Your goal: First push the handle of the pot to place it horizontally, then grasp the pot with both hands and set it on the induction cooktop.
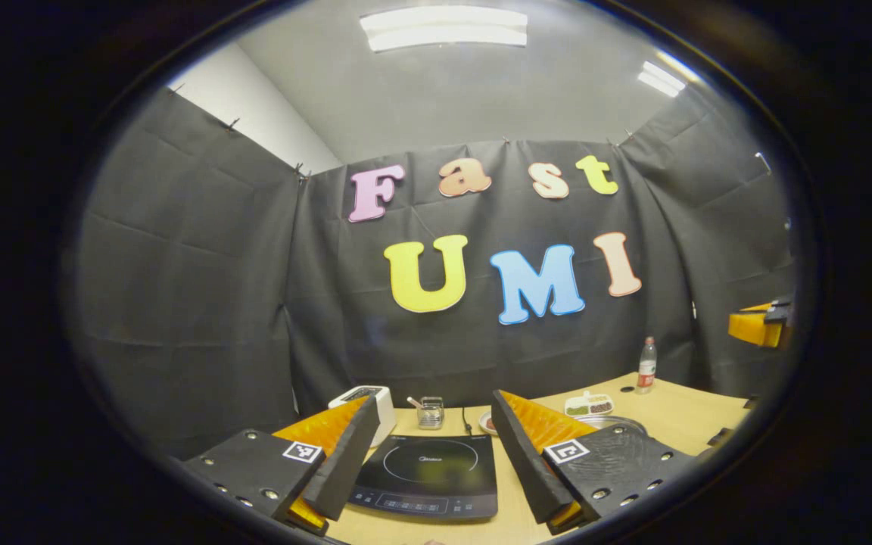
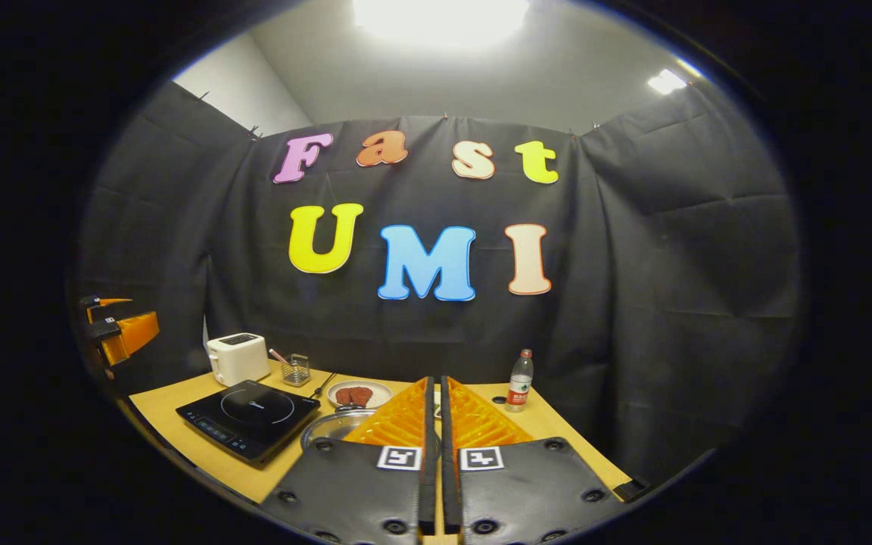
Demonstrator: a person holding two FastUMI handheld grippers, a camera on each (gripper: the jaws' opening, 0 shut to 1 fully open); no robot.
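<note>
Left gripper view: taken from above the near edge of a wooden table [image 1: 678, 416], looking toward the back of the booth.
Left gripper [image 1: 432, 435]: fingers spread wide apart, holding nothing, held in the air over the table.
Toaster [image 1: 375, 405]: white, at the far left of the table, partly behind the left finger.
Cooktop [image 1: 430, 473]: flat black induction unit lying between the two fingers, its control strip toward the camera.
Wire basket [image 1: 430, 412]: small, just behind the cooktop, with a utensil handle sticking out.
Pot [image 1: 618, 422]: only a strip of its metal rim shows past the right finger, to the right of the cooktop and apart from it; its handle cannot be made out.
Tray [image 1: 589, 405]: white dish with food, behind the pot.
Bottle [image 1: 646, 365]: upright near the far right edge of the table.
Right gripper, from the left gripper view [image 1: 761, 324]: seen at the far right edge, up off the table.
Right gripper view, right gripper [image 2: 436, 393]: fingers nearly together with a thin gap, nothing between them.
Pot, from the right gripper view [image 2: 330, 428]: on the table just right of the cooktop [image 2: 247, 416], partly hidden behind the left finger.
Plate [image 2: 359, 393]: holds reddish food, behind the pot.
</note>
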